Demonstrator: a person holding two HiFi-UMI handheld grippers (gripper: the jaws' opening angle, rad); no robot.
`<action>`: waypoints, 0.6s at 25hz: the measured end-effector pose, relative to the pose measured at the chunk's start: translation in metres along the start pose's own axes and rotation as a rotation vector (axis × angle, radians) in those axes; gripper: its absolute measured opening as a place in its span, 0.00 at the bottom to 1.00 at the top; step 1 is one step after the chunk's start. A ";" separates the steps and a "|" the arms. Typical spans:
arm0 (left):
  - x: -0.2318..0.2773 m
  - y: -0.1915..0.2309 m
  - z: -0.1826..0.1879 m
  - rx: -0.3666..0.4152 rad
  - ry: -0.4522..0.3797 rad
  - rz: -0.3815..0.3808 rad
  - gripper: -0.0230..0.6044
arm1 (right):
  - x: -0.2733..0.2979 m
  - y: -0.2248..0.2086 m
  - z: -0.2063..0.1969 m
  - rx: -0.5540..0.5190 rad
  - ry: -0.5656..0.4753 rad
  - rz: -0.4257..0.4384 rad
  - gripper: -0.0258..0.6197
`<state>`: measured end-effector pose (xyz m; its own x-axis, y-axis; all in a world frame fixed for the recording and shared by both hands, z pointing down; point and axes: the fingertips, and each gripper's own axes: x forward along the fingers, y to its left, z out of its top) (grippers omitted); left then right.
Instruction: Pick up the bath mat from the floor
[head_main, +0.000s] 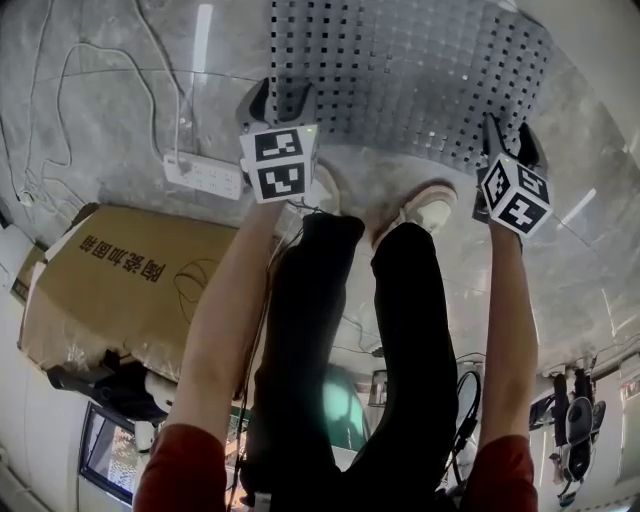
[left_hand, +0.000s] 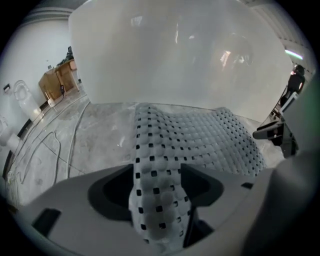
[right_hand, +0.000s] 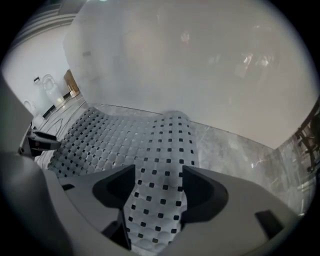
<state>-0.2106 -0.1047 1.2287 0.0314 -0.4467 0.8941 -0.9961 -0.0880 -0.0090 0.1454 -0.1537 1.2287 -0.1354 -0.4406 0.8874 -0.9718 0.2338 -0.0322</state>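
**Both jaws clamped on the near corners of the bath mat**

At the far left of the head view a flattened cardboard box (head_main: 130, 280) lies on the grey marble floor (head_main: 100, 110). Just beyond it sits a white power strip (head_main: 203, 176), with thin cables trailing across the stone.

Next comes the left gripper (left_hand: 158, 186). Its jaws stand fairly wide, yet a bunched strip of the bath mat (head_main: 410, 70) fills the gap from side to side, and both inner faces bear on it. The strip is the mat's near left corner, gathered into a raised ridge. It runs forward out of the jaws and widens to the right into the rest of the sheet.

In the middle, the person's dark-trousered legs and light shoes (head_main: 430, 210) stand just short of the mat's near edge. The pale grey mat, dotted with small square holes, stretches away from the feet across the floor.

At the right, the right gripper (right_hand: 159, 187) mirrors the left one. Its jaws are parted about as wide and pinch the mat's near right corner, which spans the whole gap. From there the mat slopes away and spreads to the left towards the other gripper.
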 end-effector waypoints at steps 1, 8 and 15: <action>0.006 0.000 -0.004 -0.007 0.028 -0.009 0.50 | 0.005 -0.001 -0.003 0.016 0.017 0.005 0.51; 0.035 0.007 -0.033 -0.069 0.118 -0.028 0.64 | 0.040 -0.018 -0.031 0.031 0.137 -0.017 0.66; 0.046 0.003 -0.037 -0.099 0.112 -0.051 0.64 | 0.057 -0.026 -0.049 0.076 0.203 -0.052 0.66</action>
<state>-0.2154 -0.0920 1.2863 0.0783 -0.3414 0.9367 -0.9969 -0.0173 0.0770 0.1721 -0.1426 1.3024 -0.0502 -0.2648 0.9630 -0.9893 0.1455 -0.0116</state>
